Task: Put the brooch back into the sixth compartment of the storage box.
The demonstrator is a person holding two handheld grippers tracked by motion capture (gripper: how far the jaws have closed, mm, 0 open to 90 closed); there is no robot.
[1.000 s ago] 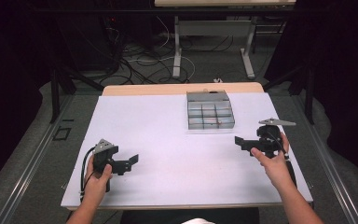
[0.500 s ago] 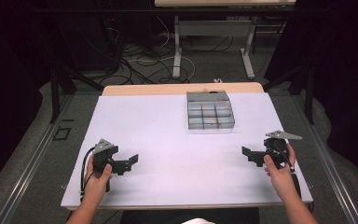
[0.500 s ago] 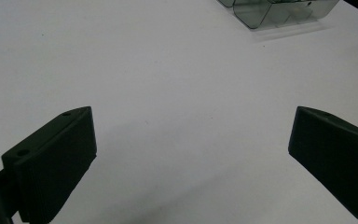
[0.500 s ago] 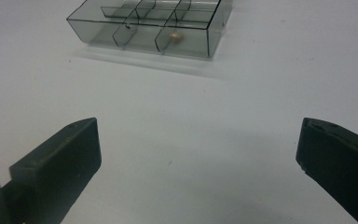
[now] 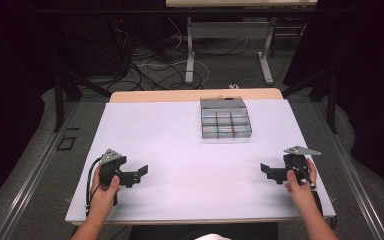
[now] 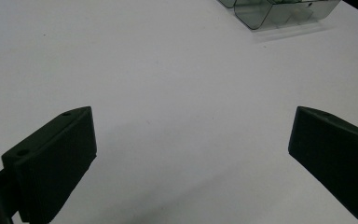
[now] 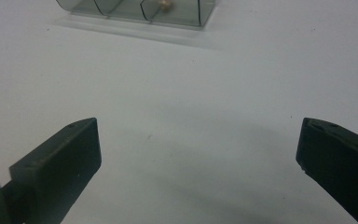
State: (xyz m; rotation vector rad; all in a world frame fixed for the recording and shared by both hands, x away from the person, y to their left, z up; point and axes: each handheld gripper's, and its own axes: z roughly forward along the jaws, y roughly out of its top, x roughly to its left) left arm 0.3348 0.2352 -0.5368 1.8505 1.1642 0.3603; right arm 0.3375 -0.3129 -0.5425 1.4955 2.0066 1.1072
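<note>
— Jaws on both sides stood spread wide, nothing between them. From the high view, where were they?

— Left gripper (image 5: 141, 172) rested near the left front of the white table (image 5: 180, 145); right gripper (image 5: 266, 170) near the right front. A clear compartment box (image 5: 225, 118) sat at the far side, well apart from both.

— And the left gripper view?

— Released jaws over bare table, with the box's corner (image 6: 279, 11) far off at the upper right.

— Right gripper view?

— Open too; the box (image 7: 140, 10) lay far ahead, a small brass-coloured piece (image 7: 164, 3) inside one cell.

— Progress?

— I'd judge nothing was begun: box untouched, the reach and any picking all left.
</note>
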